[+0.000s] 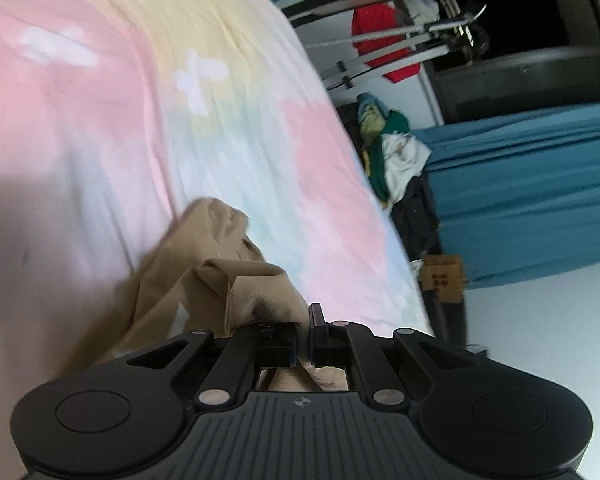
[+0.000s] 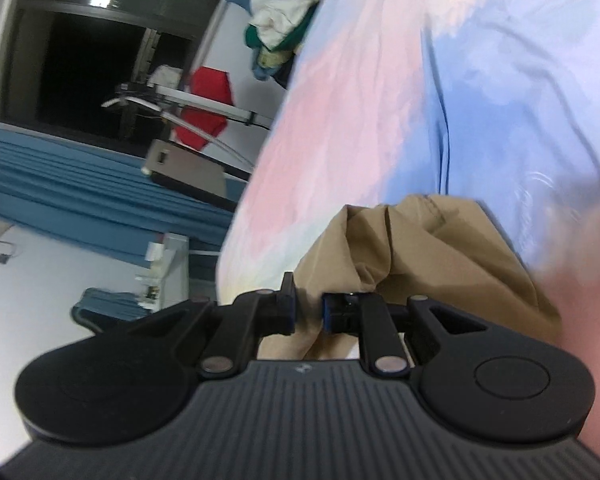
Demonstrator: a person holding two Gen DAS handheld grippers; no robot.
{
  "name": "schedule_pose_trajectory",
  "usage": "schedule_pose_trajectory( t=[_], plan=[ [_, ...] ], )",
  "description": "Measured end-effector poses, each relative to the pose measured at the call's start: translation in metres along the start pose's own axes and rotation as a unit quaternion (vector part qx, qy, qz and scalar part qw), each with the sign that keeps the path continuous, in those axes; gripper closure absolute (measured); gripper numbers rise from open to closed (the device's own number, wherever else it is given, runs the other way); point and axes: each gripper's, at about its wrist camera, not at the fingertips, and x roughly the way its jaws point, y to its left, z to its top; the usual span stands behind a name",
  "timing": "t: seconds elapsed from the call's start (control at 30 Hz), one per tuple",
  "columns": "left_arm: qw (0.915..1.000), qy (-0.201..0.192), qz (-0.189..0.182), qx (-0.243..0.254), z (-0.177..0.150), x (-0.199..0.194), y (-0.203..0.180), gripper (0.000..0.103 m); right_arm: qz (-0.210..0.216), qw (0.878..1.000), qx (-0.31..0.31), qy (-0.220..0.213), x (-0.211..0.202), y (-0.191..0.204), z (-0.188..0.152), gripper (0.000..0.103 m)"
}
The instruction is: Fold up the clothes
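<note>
A tan garment lies bunched on a pastel tie-dye bed sheet. My left gripper is shut on a fold of it, with cloth pinched between the jaws and hanging below. In the right wrist view the same tan garment bulges up in front of my right gripper, which is shut on another fold of it; the cloth fills the narrow gap between the jaws. The sheet spreads behind it. Both views are tilted and blurred.
A pile of clothes sits past the bed's edge, also in the right wrist view. Blue curtains, a metal rack with a red garment and a cardboard box stand beyond. White floor lies beside the bed.
</note>
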Motion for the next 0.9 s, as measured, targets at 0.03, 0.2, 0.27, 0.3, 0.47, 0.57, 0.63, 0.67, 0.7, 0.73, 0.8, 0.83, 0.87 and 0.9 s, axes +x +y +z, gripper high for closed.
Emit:
schedule_pose_trajectory(
  t=[0.03,0.2,0.27,0.3,0.47,0.57,0.63,0.67,0.7,0.73,0.8,0.83,0.87,0.9],
  plan=[
    [1.0000,0.002,0.005,0.002,0.004,0.013,0.006,0.097,-0.003,1.000,0.013,0.008,0.013,-0.007,0.006,0.087],
    [0.9997,0.007,0.012,0.021,0.014,0.046,0.023,0.097,-0.014,1.000,0.005,0.020,0.048,-0.018,0.021,0.087],
    [0.9993,0.006,0.013,0.034,0.015,0.051,0.022,0.096,-0.013,1.000,-0.006,0.020,0.055,-0.019,0.023,0.087],
    [0.9990,0.003,0.014,0.042,0.014,0.052,0.021,0.096,-0.013,1.000,-0.013,0.020,0.058,-0.021,0.023,0.086],
    [0.9946,-0.018,0.027,0.099,0.004,0.041,0.006,0.089,-0.002,0.999,-0.046,0.018,0.055,-0.023,0.017,0.085],
    [0.9865,-0.039,0.036,0.155,-0.009,0.029,-0.009,0.066,0.010,0.992,-0.128,0.019,0.046,-0.008,0.010,0.068],
    [0.9748,-0.062,0.046,0.209,-0.022,0.021,-0.022,0.052,0.023,0.983,-0.179,0.014,0.040,0.003,0.001,0.053],
    [0.9666,-0.075,0.053,0.239,-0.028,0.017,-0.029,0.049,0.032,0.979,-0.200,0.012,0.037,0.009,-0.003,0.052],
    [0.9572,-0.088,0.059,0.269,-0.035,0.013,-0.036,0.049,0.034,0.975,-0.220,0.008,0.035,0.014,-0.006,0.052],
    [0.9474,-0.097,0.066,0.298,-0.042,0.012,-0.041,0.049,0.031,0.969,-0.243,0.000,0.034,0.018,-0.009,0.052],
    [0.9314,-0.106,0.082,0.339,-0.051,0.013,-0.049,0.046,0.023,0.957,-0.289,-0.015,0.031,0.028,-0.014,0.052],
    [0.9273,-0.105,0.091,0.348,-0.054,0.015,-0.049,0.046,0.019,0.950,-0.312,-0.022,0.029,0.033,-0.017,0.052],
    [0.9230,-0.104,0.100,0.357,-0.056,0.018,-0.050,0.046,0.015,0.942,-0.335,-0.030,0.028,0.038,-0.019,0.052],
    [0.9185,-0.103,0.109,0.366,-0.059,0.020,-0.051,0.046,0.002,0.934,-0.355,-0.033,0.032,0.040,-0.020,0.052]
  ],
)
